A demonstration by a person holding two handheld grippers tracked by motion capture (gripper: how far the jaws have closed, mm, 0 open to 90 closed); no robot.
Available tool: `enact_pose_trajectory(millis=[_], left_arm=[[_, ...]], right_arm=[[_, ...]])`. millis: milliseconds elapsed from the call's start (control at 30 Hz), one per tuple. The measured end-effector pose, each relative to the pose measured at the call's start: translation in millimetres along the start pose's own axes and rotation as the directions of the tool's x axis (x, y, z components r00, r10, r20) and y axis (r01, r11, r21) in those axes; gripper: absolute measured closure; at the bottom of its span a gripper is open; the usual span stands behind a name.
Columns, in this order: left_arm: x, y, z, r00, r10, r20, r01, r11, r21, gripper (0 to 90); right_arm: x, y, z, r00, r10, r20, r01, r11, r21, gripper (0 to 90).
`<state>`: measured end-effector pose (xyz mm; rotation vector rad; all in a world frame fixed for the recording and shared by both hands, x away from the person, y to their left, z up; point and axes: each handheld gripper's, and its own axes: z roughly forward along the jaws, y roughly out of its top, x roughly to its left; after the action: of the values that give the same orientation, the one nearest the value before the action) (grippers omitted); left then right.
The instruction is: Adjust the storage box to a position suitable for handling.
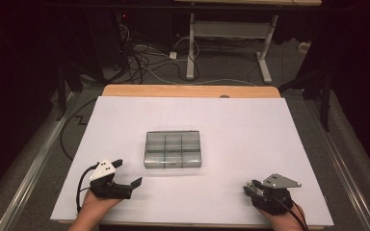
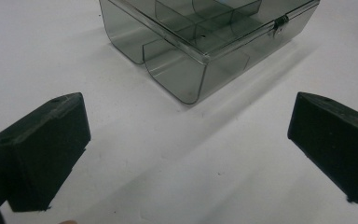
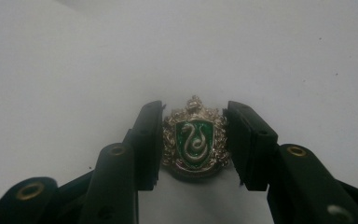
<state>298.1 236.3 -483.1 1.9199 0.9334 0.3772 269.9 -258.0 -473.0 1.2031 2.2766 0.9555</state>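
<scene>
A smoky clear plastic box with several compartments lies lid-shut in the middle of the white sheet; in the left gripper view the box shows its latch on the front wall. My left gripper rests at the near left, open, its jaws wide apart and aimed at the box with nothing between them. At the near right, my right gripper is shut on a small metal badge: a green shield with a silver snake inside a gilded crest. Both pads press on the badge's sides just above the sheet.
A white sheet covers the wooden table. Beyond the far edge, cables lie on the floor by the legs of another table. Metal rails run along both sides.
</scene>
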Motion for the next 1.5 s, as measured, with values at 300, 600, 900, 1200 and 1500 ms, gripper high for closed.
enact_pose_trajectory(millis=[300, 600, 900, 1200, 1500], left_arm=[[0.6, 0.0, 0.4, 1.0, -0.003, 0.005, 0.003, 1.0, 0.0, 0.0], [0.7, 0.0, 0.7, 0.9999, -0.004, 0.012, 0.004, 1.0, 0.003, 3.1], [1.2, -0.1, 0.6, 0.9998, -0.005, 0.02, 0.005, 1.0, 0.005, 15.5], [1.6, 0.5, 1.9, 0.9998, -0.015, 0.012, 0.014, 0.9998, 0.017, 29.5], [6.3, 1.2, 3.7, 0.9976, -0.067, 0.017, 0.067, 0.9973, 0.032, 59.5]], right_arm=[[-4.9, 3.1, -4.8, 0.9992, 0.034, -0.021, -0.035, 0.998, -0.051, 47.2], [0.6, 10.8, -2.5, 0.998, 0.039, -0.049, -0.046, 0.99, -0.134, 47.6], [5.6, 19.2, 6.3, 0.997, 0.058, -0.052, -0.066, 0.985, -0.162, 69.9], [8.6, 20.9, 10.8, 0.9973, 0.044, -0.059, -0.053, 0.985, -0.163, 85.6], [5.4, 17.1, 12.5, 0.9963, 0.048, -0.071, -0.059, 0.986, -0.158, 90.0]])
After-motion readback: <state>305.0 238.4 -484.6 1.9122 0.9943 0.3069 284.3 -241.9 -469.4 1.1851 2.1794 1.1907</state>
